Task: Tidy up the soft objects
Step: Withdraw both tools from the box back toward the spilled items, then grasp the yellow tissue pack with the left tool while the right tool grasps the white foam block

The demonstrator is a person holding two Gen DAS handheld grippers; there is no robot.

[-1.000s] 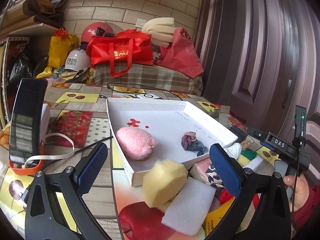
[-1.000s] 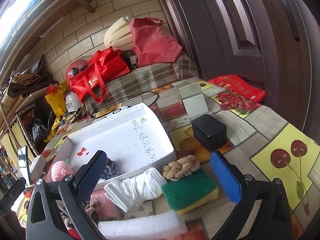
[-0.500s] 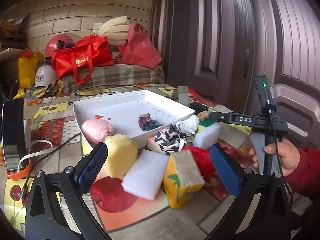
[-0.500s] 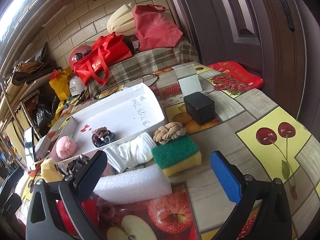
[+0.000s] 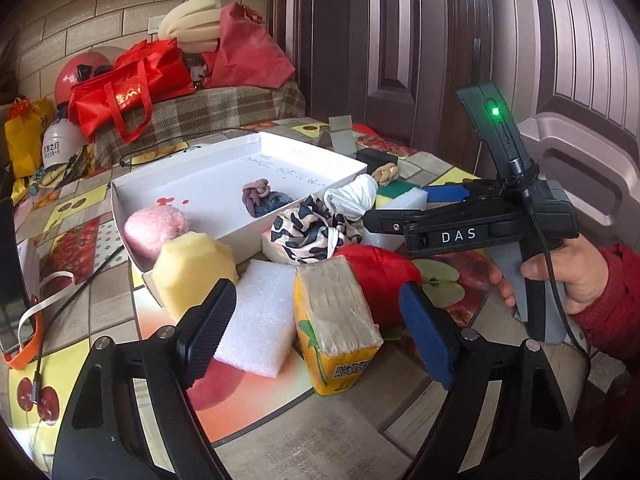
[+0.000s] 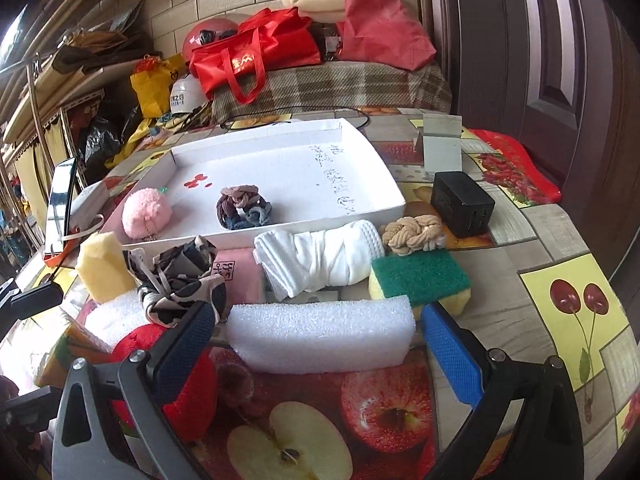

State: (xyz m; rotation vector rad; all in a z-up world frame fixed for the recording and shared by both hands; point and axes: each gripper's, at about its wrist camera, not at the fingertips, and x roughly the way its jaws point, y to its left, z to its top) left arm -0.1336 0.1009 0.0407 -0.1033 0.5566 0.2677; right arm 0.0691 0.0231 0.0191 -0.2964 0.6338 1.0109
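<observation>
A white tray (image 6: 360, 136) holds a pink pompom (image 6: 146, 214) and a dark scrunchie (image 6: 242, 206). In front of it lie a white rolled cloth (image 6: 320, 262), a beige knot (image 6: 414, 234), a green sponge (image 6: 420, 280), a white foam block (image 6: 320, 338), a leopard cloth (image 6: 180, 280), a yellow sponge (image 6: 102, 266) and a red plush (image 6: 188, 380). My right gripper (image 6: 316, 360) is open, just short of the foam block. My left gripper (image 5: 316, 334) is open, straddling a tissue pack (image 5: 336, 316) beside flat white foam (image 5: 260, 312); tray (image 5: 168, 168) beyond.
A black box (image 6: 462, 204) and a grey stand (image 6: 440, 144) sit right of the tray. A phone (image 6: 60, 200) stands at the left. Red bags (image 6: 256, 52) and a helmet pile up behind. A door is at the right.
Both grippers have pulled back from the tray toward the near side of the table. The left one swung right and now faces the tissue pack; the right one faces the foam block.
</observation>
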